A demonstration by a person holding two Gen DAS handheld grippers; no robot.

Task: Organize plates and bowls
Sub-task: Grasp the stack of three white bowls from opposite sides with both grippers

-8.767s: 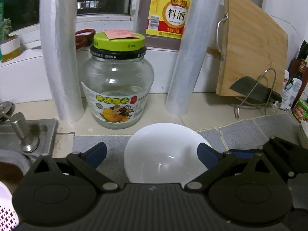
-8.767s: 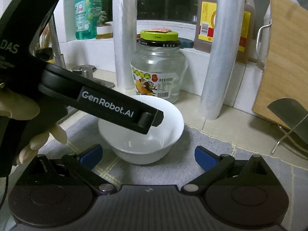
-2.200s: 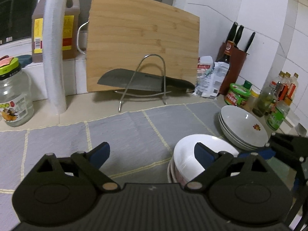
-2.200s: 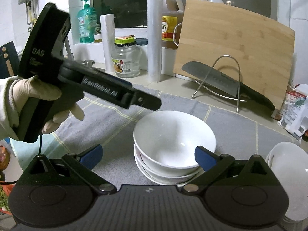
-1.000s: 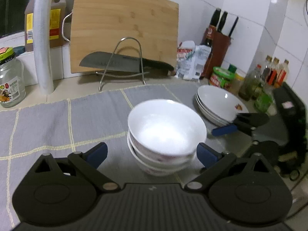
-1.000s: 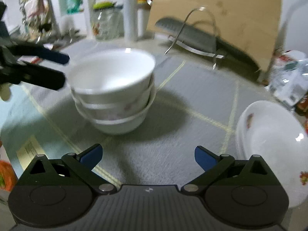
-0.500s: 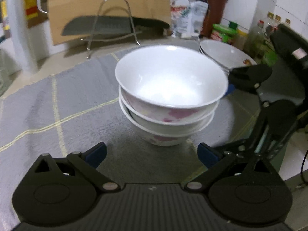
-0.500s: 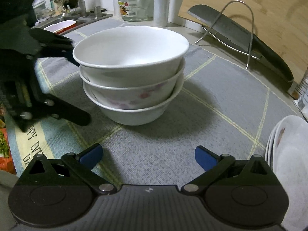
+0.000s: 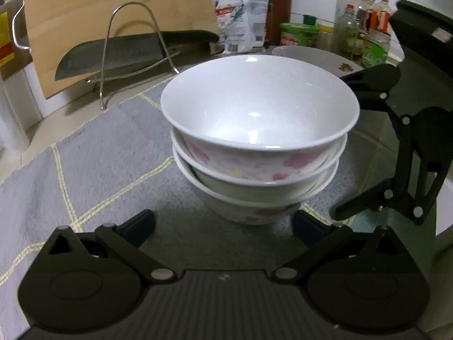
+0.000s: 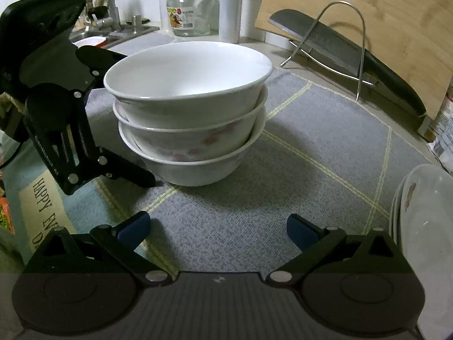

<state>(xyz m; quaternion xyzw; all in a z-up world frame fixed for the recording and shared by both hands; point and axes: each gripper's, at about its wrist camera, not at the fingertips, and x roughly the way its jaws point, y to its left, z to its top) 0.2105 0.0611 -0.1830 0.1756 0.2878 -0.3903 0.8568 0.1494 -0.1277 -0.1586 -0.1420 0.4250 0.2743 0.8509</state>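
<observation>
A stack of three white bowls (image 9: pixel 257 141) stands on the grey mat (image 9: pixel 107 153); the lower two have pink flower marks. My left gripper (image 9: pixel 223 225) is open and low, its fingers either side of the bottom bowl's base, close to it. My right gripper (image 10: pixel 218 231) is open and empty, a short way in front of the same bowl stack (image 10: pixel 189 113). Each gripper shows in the other's view, beside the stack: the right one (image 9: pixel 396 147), the left one (image 10: pixel 70 119). A stack of flowered plates (image 10: pixel 424 226) lies at the right; it also shows behind the bowls (image 9: pixel 320 56).
A wooden cutting board (image 9: pixel 113 19) leans at the back with a cleaver (image 9: pixel 127 51) on a wire rack (image 10: pixel 339 45). Sauce bottles and jars (image 9: pixel 365 22) stand at the far right. A glass jar (image 10: pixel 192 11), roll and sink (image 10: pixel 113 34) are far left.
Both grippers have come down and closer to the bowl stack from opposite sides. The left gripper's fingers now flank the bottom bowl. The stack has not moved.
</observation>
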